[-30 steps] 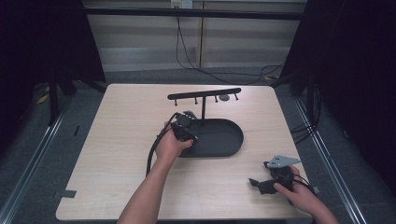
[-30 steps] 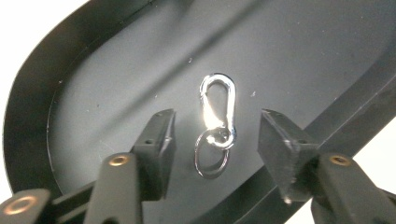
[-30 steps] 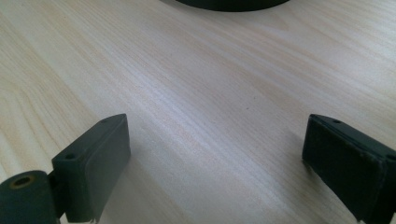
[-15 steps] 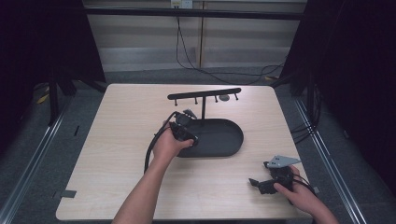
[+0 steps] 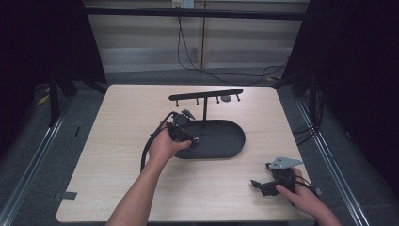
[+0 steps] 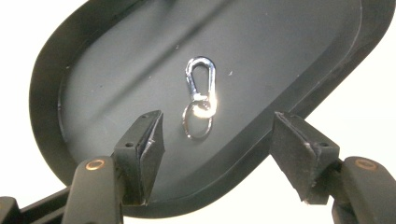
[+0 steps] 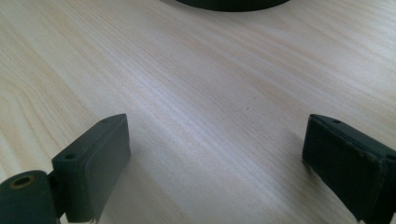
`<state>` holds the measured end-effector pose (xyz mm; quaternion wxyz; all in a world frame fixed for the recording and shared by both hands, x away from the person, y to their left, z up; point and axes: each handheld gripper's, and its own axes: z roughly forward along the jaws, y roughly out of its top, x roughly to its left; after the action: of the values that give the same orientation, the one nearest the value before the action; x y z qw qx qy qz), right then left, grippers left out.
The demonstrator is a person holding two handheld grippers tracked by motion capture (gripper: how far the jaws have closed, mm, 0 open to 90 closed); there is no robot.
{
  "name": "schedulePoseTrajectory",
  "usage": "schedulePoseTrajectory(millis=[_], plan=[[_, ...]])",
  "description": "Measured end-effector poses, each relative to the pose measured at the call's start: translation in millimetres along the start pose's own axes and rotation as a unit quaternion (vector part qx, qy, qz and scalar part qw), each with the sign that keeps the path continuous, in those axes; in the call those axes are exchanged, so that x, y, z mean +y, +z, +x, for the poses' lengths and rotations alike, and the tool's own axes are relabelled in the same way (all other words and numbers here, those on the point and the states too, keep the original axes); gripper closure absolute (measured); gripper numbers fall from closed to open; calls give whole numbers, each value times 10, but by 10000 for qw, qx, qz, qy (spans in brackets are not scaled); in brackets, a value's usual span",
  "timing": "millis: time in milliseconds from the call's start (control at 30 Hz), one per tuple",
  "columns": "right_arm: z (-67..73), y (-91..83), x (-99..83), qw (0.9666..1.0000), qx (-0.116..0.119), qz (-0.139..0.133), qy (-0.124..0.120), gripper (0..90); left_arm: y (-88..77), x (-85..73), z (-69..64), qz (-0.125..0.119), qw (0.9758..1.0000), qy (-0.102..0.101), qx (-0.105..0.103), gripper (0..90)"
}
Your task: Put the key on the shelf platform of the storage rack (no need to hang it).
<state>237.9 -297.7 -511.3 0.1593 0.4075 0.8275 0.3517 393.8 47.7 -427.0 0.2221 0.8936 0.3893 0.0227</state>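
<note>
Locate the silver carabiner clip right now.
In the left gripper view, the carabiner clip lies flat inside the black oval tray, just beyond the open left hand-held gripper.

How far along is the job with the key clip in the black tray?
Nothing looks done: the key clip lies loose in the black tray. The left gripper is poised open around it. The right gripper rests open on the table. Grasping and everything after remain.

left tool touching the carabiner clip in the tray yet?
Apart. In the left gripper view the left tool stands open, and bare tray floor shows between each jaw and the carabiner clip lying flat between them.
</note>
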Motion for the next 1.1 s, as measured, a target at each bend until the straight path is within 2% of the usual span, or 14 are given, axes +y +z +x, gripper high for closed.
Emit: schedulePoseTrajectory(millis=[200,233,367,567,1100], plan=[[1,0,0,10000,0,2,6,73,-88,-36,12,17,10000,64,9,351],[1,0,0,10000,0,2,5,73,-102,-44,10,-6,10000,14,13,351],[1,0,0,10000,1,2,2,73,-155,-73,37,11,10000,28,30,350],[0,0,0,10000,1,-1,-1,73,-227,-150,110,-8,9999,26,117,342],[2,-1,0,10000,2,6,10,73,-362,-379,256,-72,9998,-11,159,338]])
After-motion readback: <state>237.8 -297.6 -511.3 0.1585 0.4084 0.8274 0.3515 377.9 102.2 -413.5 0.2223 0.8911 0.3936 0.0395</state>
